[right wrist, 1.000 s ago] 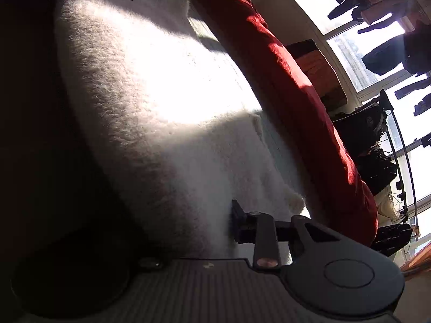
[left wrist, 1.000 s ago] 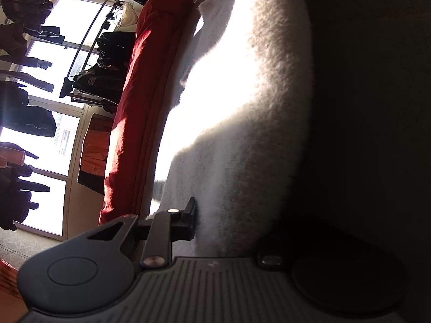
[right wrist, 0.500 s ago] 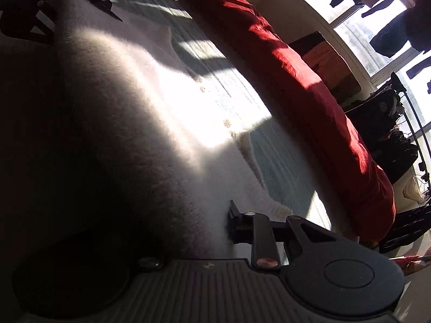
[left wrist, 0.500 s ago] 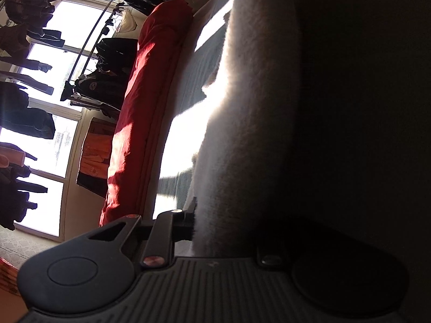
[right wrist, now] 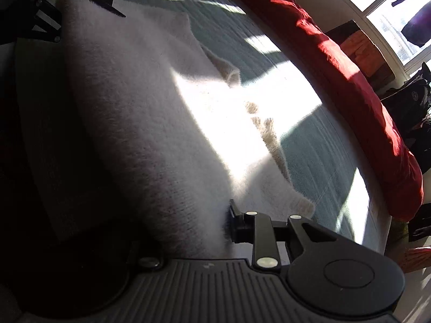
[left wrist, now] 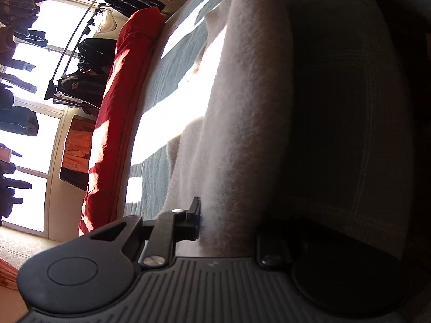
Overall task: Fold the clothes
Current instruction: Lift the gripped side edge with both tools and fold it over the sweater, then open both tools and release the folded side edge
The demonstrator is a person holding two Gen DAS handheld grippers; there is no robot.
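Note:
A fluffy white sweater [left wrist: 242, 134] lies stretched over the grey-green bed cover [left wrist: 172, 75], part in bright sun. My left gripper [left wrist: 226, 220] is shut on one end of its folded edge; only one finger [left wrist: 192, 219] shows, the other is hidden in shadow behind the fabric. My right gripper [right wrist: 196, 226] is shut on the other end of the sweater [right wrist: 150, 113]. The left gripper [right wrist: 80, 2] also shows at the top left of the right wrist view, holding the far corner. The edge runs taut between both grippers, low over the bed.
A red duvet [left wrist: 113, 123] is rolled along the far side of the bed [right wrist: 336, 62]. Beyond it stand a clothes rack with dark garments [left wrist: 89, 62], an orange cloth on a low stand [right wrist: 361, 51] and bright windows.
Both grippers have carried the held sweater edge over and down towards the bed. More of the bed cover shows now, and the sweater lies flatter.

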